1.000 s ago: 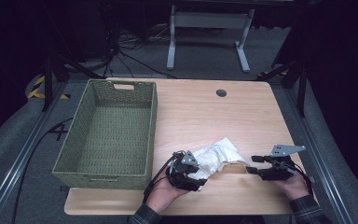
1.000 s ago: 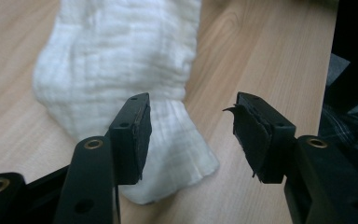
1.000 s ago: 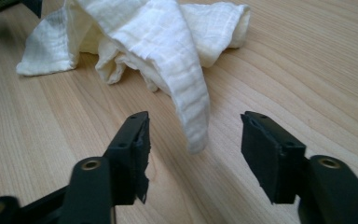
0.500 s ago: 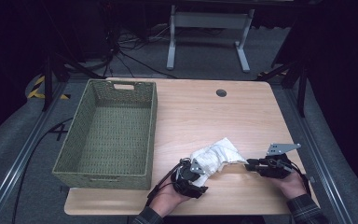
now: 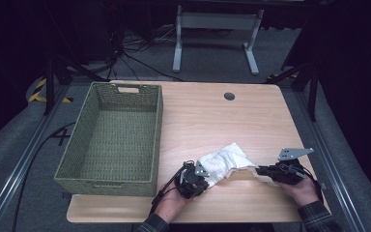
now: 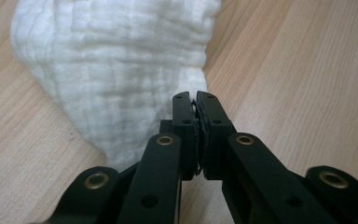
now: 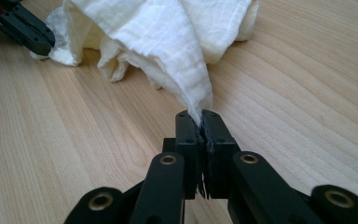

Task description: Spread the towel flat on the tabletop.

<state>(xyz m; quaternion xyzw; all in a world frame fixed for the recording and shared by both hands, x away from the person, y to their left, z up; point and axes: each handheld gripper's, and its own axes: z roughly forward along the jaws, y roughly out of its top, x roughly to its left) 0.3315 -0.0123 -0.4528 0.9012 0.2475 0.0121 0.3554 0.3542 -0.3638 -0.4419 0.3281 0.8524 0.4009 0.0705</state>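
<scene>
Both grippers have just been closing, the left gripper (image 5: 196, 178) now pinching the white muslin cloth (image 5: 224, 162) at its 8 o'clock end and the right gripper (image 5: 263, 170) its 4 o'clock corner, so the cloth stretches between them on the desk (image 5: 207, 116).

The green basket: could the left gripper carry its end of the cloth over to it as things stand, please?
Probably yes. The left gripper sits just right of the green basket, whose open top faces up; bare table lies between. The right gripper pinches the cloth too, so it must follow or release.
</scene>
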